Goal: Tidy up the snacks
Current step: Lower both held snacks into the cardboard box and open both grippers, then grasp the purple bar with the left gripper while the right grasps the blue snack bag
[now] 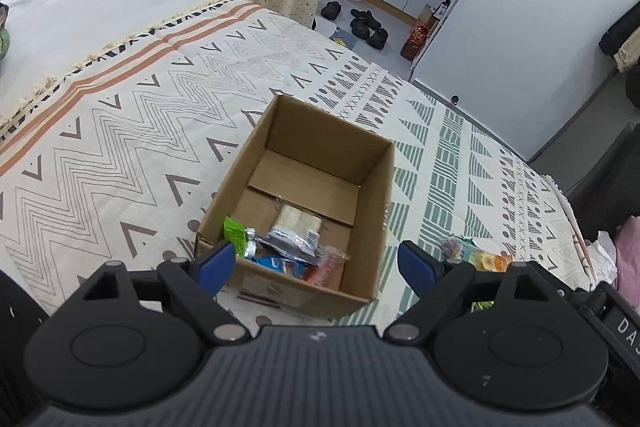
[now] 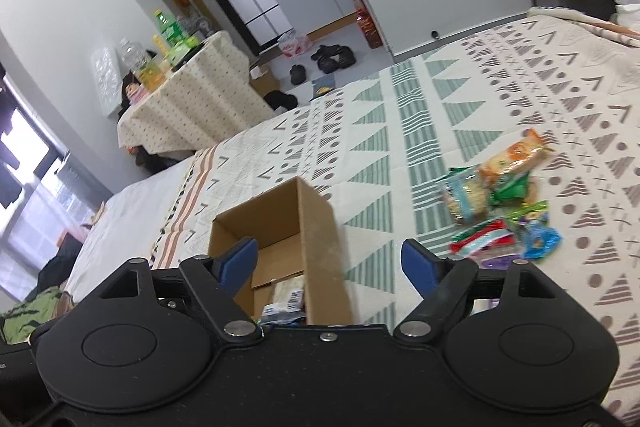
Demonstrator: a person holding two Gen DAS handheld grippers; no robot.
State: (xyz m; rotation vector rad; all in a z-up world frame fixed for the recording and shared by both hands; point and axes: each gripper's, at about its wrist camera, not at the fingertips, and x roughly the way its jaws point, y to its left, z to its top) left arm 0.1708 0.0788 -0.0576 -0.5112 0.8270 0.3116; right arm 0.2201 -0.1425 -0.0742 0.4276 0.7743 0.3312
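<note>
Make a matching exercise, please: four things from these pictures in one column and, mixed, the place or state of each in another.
Things:
1. cardboard box
2. green packet
3. orange packet
4. left hand-held gripper

Places or states:
A. lying on the bedspread, outside the box
B. open, holding nothing
C. inside the box, against its wall
D. standing on the bedspread, top open

Pairs: 1-D, 2-C, 3-A, 4-B

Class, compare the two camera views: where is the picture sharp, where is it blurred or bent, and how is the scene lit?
Left wrist view: brown cardboard box sharp; patterned bedspread curves with fisheye; soft, even light. Right wrist view: heap of colourful snack packets smeared by blur; bright window washed out.
</note>
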